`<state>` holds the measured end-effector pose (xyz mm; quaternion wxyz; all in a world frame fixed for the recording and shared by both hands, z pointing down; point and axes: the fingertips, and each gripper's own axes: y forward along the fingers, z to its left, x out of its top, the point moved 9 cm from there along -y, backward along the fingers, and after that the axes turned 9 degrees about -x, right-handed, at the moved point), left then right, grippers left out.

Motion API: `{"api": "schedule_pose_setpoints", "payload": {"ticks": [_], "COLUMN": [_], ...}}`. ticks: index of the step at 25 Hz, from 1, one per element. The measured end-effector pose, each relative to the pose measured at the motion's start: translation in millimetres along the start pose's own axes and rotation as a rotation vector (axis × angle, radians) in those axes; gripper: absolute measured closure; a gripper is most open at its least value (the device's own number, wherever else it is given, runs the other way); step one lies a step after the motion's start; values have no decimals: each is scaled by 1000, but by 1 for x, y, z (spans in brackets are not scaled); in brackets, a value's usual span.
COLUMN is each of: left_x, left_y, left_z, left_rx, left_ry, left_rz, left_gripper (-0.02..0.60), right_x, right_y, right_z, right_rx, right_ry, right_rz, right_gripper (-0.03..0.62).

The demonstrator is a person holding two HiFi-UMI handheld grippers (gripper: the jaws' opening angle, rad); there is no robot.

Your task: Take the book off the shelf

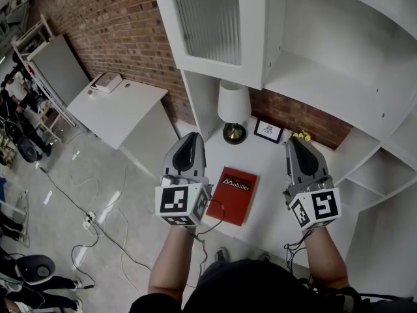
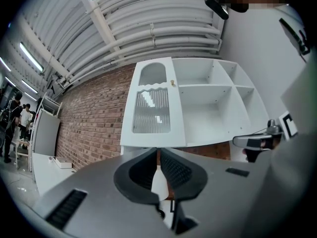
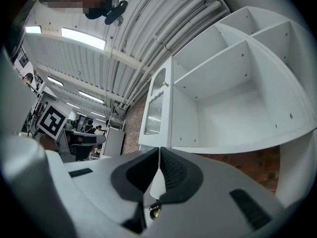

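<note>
A red book (image 1: 233,195) with white lettering lies flat on the white counter (image 1: 273,201) of the shelf unit, between my two hands. My left gripper (image 1: 190,137) is held above the book's left side, jaws shut and empty. On the book's right, the right gripper (image 1: 297,142) hovers, also shut with nothing in it. Both point up at the shelves, so neither gripper view shows the book. In the left gripper view the jaws (image 2: 159,157) meet. The right gripper view has its jaws (image 3: 159,155) closed the same way.
A white lamp (image 1: 233,109), a small framed picture (image 1: 268,131) and a yellow object (image 1: 301,135) stand at the counter's back. Above hang a ribbed-glass cabinet door (image 1: 208,21) and open shelf compartments (image 3: 233,98). A white table (image 1: 120,113) with a box (image 1: 106,82) stands left; cables (image 1: 98,220) cross the floor.
</note>
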<state>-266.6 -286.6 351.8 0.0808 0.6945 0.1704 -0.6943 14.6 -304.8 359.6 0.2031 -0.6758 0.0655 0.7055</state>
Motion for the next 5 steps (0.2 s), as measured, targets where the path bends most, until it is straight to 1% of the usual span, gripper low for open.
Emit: {"api": "schedule_pose_setpoints", "payload": {"ticks": [5], "left_x": [-3], "left_y": [2], "left_z": [11], "left_rx": [-13], "left_ry": [-27], "left_rz": [29], "left_gripper": [557], "right_x": [-3], "right_y": [7], "right_z": [9], "right_rx": [-9], "right_ry": [-9], "right_rz": [6], "right_gripper": [583]}}
